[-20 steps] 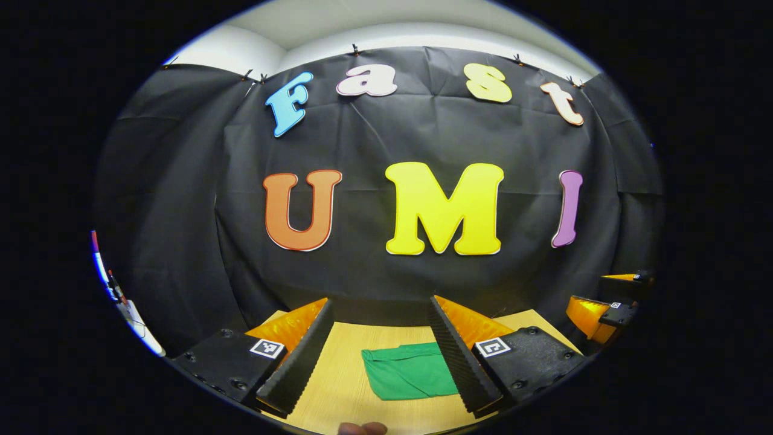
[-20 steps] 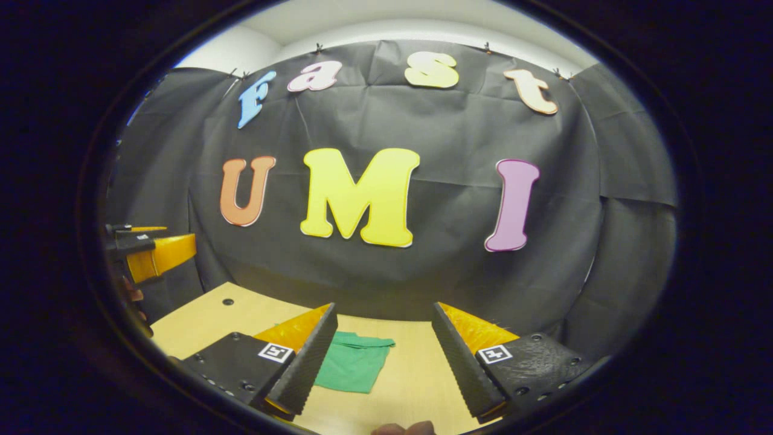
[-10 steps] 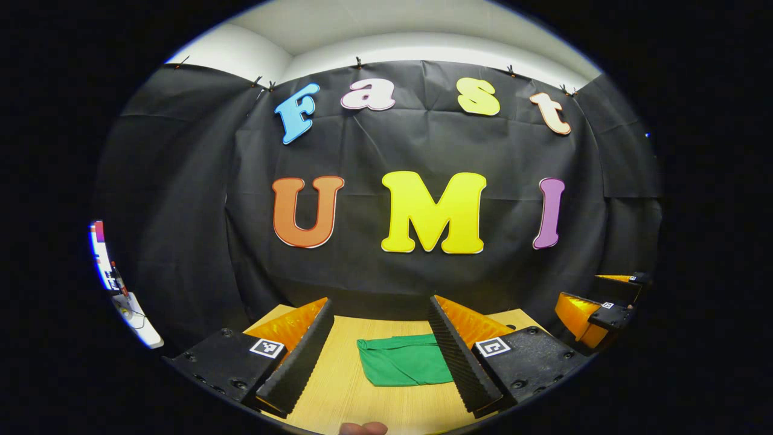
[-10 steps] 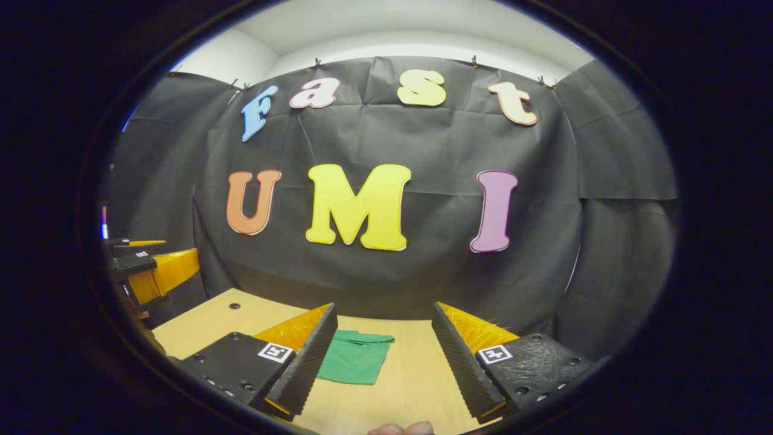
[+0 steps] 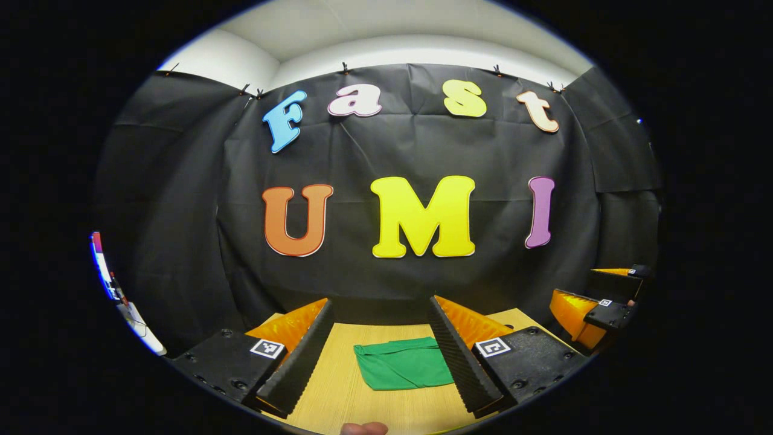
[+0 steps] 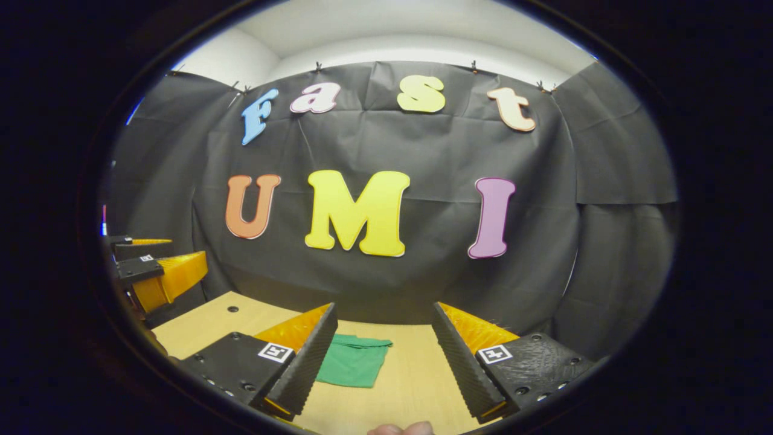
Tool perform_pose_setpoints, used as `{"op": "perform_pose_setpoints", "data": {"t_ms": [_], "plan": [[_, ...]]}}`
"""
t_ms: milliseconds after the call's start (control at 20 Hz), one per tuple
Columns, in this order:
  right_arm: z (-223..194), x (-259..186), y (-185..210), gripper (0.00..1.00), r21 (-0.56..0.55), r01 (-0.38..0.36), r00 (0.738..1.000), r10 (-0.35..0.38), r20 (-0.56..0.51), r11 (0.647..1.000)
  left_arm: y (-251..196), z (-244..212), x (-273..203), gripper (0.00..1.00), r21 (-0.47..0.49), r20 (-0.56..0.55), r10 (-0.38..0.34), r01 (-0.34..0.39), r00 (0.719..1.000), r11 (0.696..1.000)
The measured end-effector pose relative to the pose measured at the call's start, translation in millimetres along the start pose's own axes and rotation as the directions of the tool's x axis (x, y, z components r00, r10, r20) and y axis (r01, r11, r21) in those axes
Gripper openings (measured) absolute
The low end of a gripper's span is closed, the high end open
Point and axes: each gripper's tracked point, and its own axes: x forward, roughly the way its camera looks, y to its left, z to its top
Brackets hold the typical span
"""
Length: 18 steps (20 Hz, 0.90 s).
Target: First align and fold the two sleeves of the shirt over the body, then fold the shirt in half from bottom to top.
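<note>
Left gripper (image 5: 380, 353): fingers spread wide, nothing between them, held above the wooden table (image 5: 338, 393). Green shirt (image 5: 401, 370) lies folded into a compact bundle on the table; its right edge is hidden behind the right-hand finger. Right gripper (image 6: 383, 356): likewise spread and empty; the shirt's left side is cut off by its left-hand finger.

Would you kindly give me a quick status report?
Both grippers open, held above table: left, right. Shirt lies folded, untouched. Nothing in the way.
</note>
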Motion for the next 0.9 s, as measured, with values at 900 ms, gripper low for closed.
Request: {"op": "perform_pose_setpoints", "data": {"t_ms": [900], "plan": [[1,23,1,0.97,0.018,0.005,1.000,-0.005,0.012,1.000,1,-12,13,0.99,-0.013,-0.033,-0.004,0.004,0.999,1.000]]}}
